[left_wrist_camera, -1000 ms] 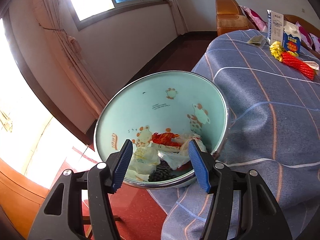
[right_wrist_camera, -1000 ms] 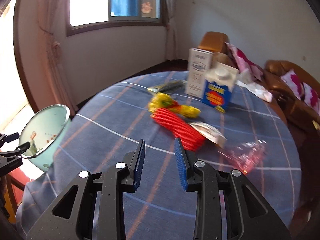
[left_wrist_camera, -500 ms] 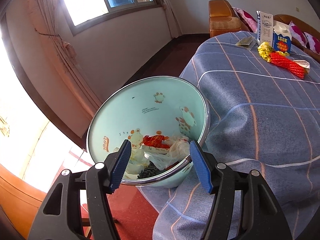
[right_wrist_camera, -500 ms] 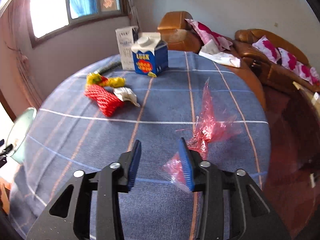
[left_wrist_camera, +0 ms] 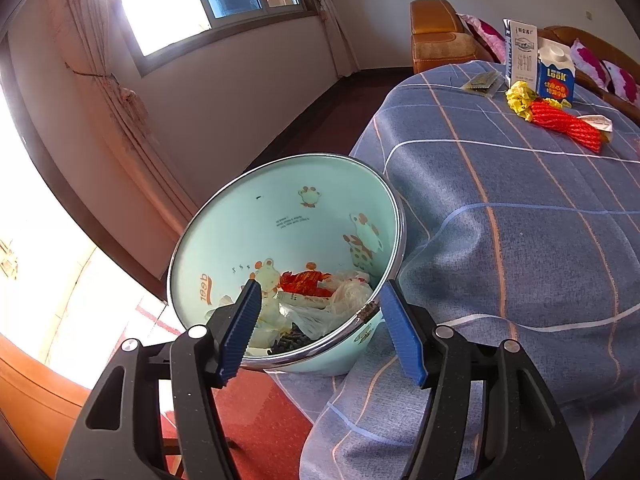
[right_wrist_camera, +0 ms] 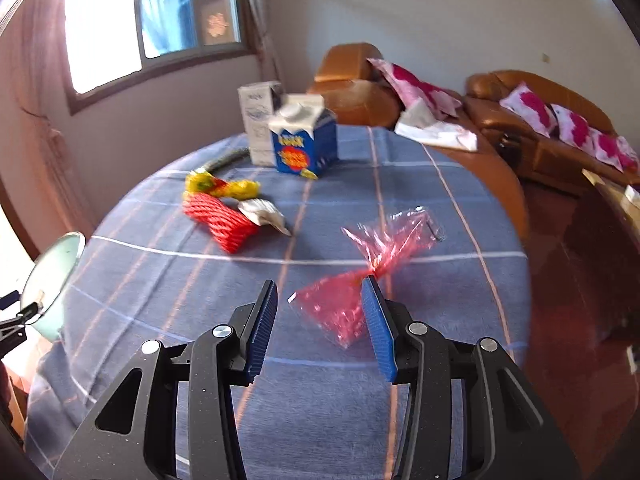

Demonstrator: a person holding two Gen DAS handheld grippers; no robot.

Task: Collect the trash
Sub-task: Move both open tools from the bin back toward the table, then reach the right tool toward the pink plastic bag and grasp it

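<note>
The left gripper pinches the basin rim beside the table, tilted to receive trash, while the right gripper stands spread around the pink wrapper.

Strong daylight poured through a window at eleven o'clock, set in a pale wall, with a pinkish curtain tied back at ten. A round table under a blue checked cloth filled the middle. Brown leather sofas with pink-patterned cushions stood at two o'clock, on a dark red floor.
</note>
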